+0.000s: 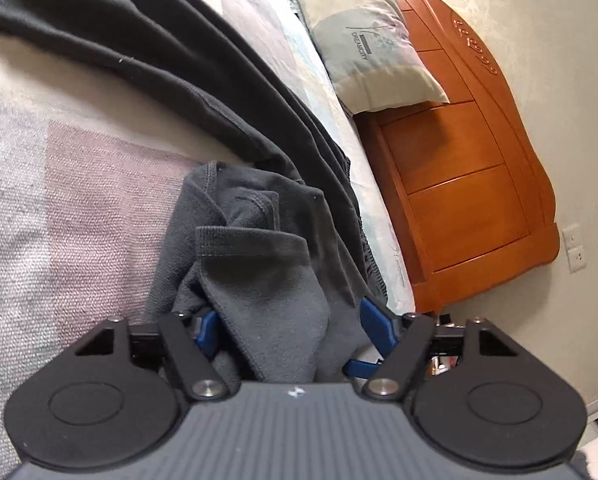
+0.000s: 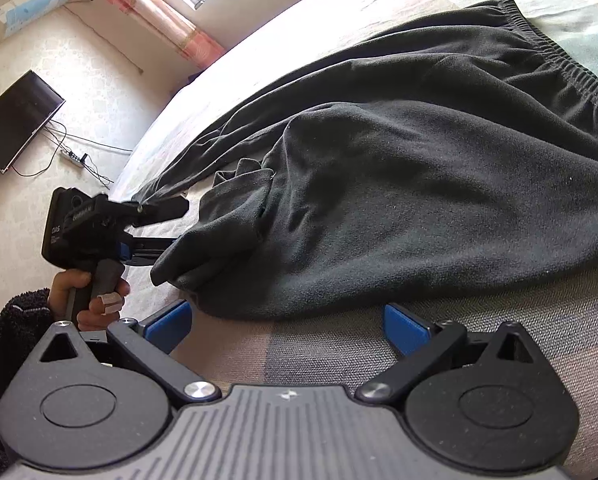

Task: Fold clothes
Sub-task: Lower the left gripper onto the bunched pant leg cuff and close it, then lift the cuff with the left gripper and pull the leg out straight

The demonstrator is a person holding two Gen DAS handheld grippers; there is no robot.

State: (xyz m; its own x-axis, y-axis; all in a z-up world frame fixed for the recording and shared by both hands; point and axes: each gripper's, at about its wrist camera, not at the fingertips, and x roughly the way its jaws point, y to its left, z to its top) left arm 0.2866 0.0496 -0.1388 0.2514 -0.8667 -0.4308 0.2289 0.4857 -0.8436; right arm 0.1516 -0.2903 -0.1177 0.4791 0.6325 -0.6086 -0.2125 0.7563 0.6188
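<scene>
Near the bed's (image 2: 439, 344) left edge, the left gripper (image 1: 291, 330) has its jaws around a bunched fold of the dark trousers (image 2: 419, 184); whether they pinch it I cannot tell. The trousers lie spread across the bed. The right gripper (image 2: 287, 326) hovers just beside their hem, jaws apart.

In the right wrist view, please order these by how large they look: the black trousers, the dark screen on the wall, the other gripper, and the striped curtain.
1. black trousers, by far the largest.
2. left gripper, though nearness to the camera enlarges it.
3. dark screen and striped curtain look alike; I cannot rank them.
</scene>
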